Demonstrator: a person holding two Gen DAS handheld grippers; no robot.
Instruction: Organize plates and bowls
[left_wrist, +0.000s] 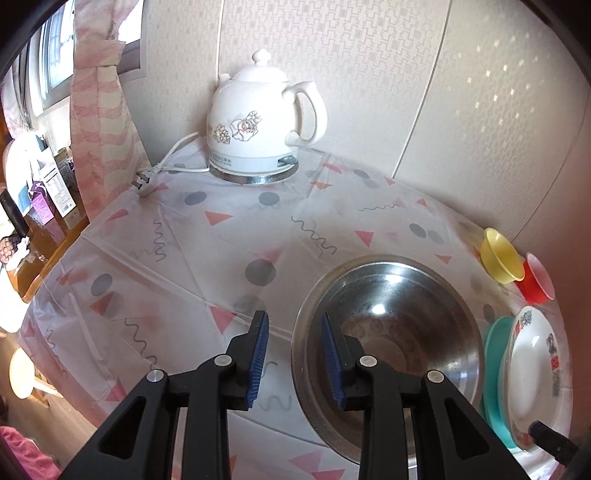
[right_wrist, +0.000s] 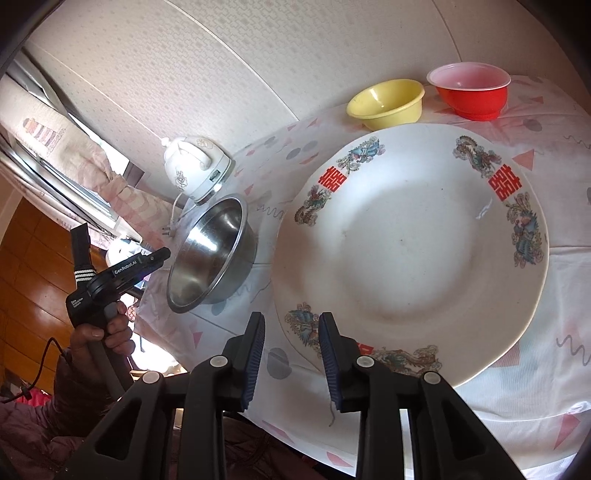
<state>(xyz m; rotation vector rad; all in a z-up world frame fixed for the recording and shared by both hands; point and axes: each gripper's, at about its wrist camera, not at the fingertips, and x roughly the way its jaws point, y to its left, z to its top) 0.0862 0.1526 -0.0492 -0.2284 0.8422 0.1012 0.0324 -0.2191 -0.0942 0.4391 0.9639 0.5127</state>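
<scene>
1. At the left, the left gripper (left_wrist: 295, 354) hangs over the near-left rim of the round stainless steel bowl (left_wrist: 388, 306). Its jaws are narrowly apart. One blue pad is outside the bowl wall and the other over the inside, and no pad presses on the metal.
2. The steel bowl stands in the middle of the table with the patterned plastic cloth (left_wrist: 221, 240), near the front edge. Its mouth points straight up. It is round, so it has no long axis and any place on the rim serves for a grip.
3. Just to the right of it lies the flat teal plate (left_wrist: 493, 354), and the large white plate with red characters and dragon pictures (left_wrist: 532, 362) lies on top of it, face up. This plate is also round, without a long axis.
4. The right gripper (right_wrist: 291, 354) is at the near rim of the white plate. Its jaws are narrow, with the rim between them, and I see no pad pressing.
5. I judge that the step in hand is settling the plates into one stack. To do it well, the white plate should sit centred on the teal one before the right gripper draws straight back, so the fingers do not drag the rim.
6. At the far right the small yellow plastic bowl (left_wrist: 500, 258) and the small red plastic bowl (left_wrist: 539, 277) stand side by side with their mouths up. I think they could later be nested.
</scene>
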